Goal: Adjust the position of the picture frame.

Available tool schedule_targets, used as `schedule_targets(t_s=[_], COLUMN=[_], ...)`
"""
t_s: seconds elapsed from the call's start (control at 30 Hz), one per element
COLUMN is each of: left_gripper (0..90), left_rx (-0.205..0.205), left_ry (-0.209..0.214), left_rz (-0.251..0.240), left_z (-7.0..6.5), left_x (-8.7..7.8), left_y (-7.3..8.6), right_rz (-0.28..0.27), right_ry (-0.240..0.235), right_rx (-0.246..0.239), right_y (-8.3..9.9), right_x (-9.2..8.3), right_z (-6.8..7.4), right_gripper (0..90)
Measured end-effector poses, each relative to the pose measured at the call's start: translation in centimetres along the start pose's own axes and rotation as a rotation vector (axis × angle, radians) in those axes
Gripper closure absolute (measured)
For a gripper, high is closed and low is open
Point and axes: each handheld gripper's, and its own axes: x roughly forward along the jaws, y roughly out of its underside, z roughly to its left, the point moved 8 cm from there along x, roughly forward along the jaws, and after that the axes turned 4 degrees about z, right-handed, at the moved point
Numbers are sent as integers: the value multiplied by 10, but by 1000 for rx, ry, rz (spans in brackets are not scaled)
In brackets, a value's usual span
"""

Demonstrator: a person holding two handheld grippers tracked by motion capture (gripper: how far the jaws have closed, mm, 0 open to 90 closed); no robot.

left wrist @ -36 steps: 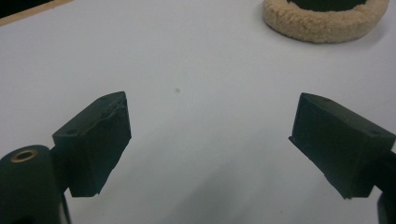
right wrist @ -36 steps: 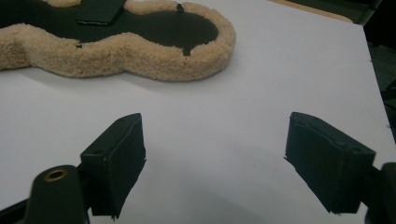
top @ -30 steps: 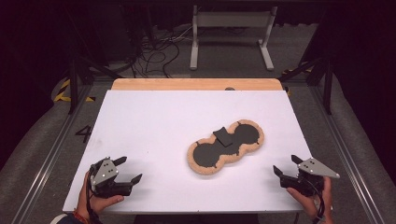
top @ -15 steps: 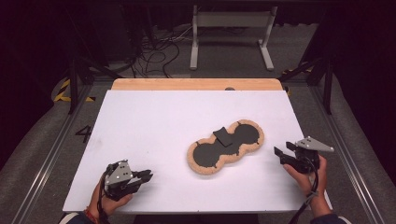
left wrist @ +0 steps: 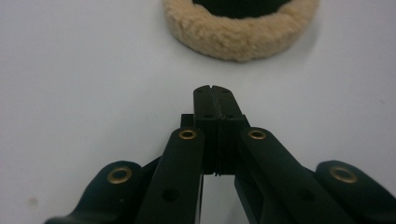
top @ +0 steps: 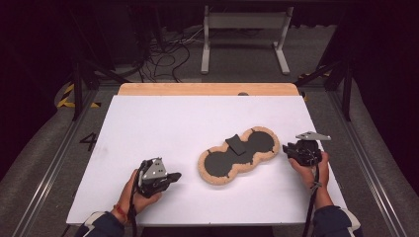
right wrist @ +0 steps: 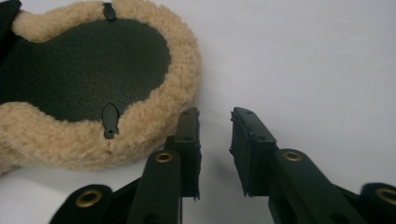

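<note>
A figure-eight pad (top: 217,165) with a tan fleece rim and black middle lies right of centre on the white table (top: 163,123). A black flap (top: 236,144) sits across its waist. My left gripper (top: 175,176) is just left of the pad, jaws pressed together on nothing (left wrist: 215,88); the fleece rim (left wrist: 240,32) lies a short way ahead of the tips. My right gripper (top: 285,148) is at the pad's right end. Its jaws have just been closing and stand a narrow gap apart with nothing between them (right wrist: 215,114); the left jaw is right beside the fleece edge (right wrist: 159,116).
A wooden board (top: 207,89) runs along the table's far edge. Beyond it stand a metal stand (top: 244,19) and loose cables (top: 168,49) on the floor. Rails flank the table on both sides.
Both hands have moved inward from the table's front corners toward the pad. The left jaws have closed fully, and the right jaws have narrowed.
</note>
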Motion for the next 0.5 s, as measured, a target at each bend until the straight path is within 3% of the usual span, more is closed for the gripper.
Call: schedule_targets(t_s=[0.03,0.1,0.17,0.3,0.5], left_gripper=[898,897,897,896,888], left_rx=[-23,-25,-18,-7,-35], left_ry=[5,3,11,-10,-15], left_rz=[-9,-2,10,27,6], left_z=[10,13,13,15,26], left_x=[9,15,21,27,32], left_y=[-8,-12,-12,-15,-26], right_rz=[-3,-14,-13,-1,19], right_ry=[-5,-27,-18,-19,-30], right_rx=[8,39,52,46,24], right_y=[-1,-4,-6,-8,-10], right_x=[1,6,10,16,23], right_z=[0,-1,-2,-1,4], right_gripper=[740,740,740,753,857])
